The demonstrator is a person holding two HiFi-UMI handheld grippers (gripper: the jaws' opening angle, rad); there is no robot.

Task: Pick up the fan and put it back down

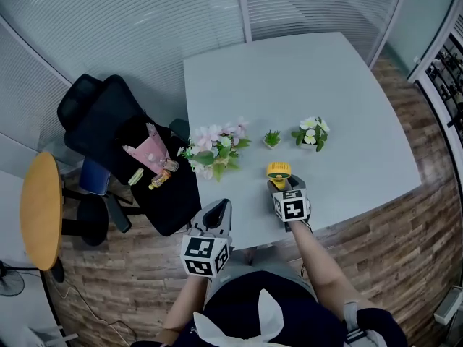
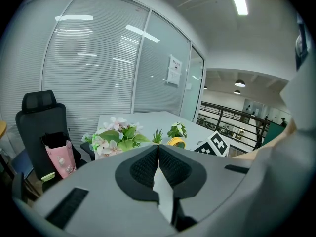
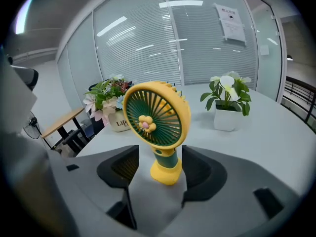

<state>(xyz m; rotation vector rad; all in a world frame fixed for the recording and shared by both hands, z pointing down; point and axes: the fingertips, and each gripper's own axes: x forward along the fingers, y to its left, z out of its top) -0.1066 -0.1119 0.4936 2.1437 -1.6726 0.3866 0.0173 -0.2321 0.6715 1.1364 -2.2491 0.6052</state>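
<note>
A small yellow and green fan (image 3: 157,127) stands upright on the grey table (image 1: 325,85), close to its near edge; in the head view the fan (image 1: 278,170) shows just past my right gripper (image 1: 279,184). In the right gripper view that gripper (image 3: 158,169) is open. The fan's yellow foot sits between the two dark pads (image 3: 126,167), with a gap on each side. My left gripper (image 1: 217,215) hangs off the table's near left corner. Its jaws meet in the left gripper view (image 2: 158,154), shut on nothing.
On the table behind the fan stand a pink and white flower bunch (image 1: 213,147), a tiny green plant (image 1: 272,138) and a white-flowered pot (image 1: 311,132). To the left are a black office chair (image 1: 108,121) with a pink bag (image 1: 152,154) and a round wooden table (image 1: 40,208).
</note>
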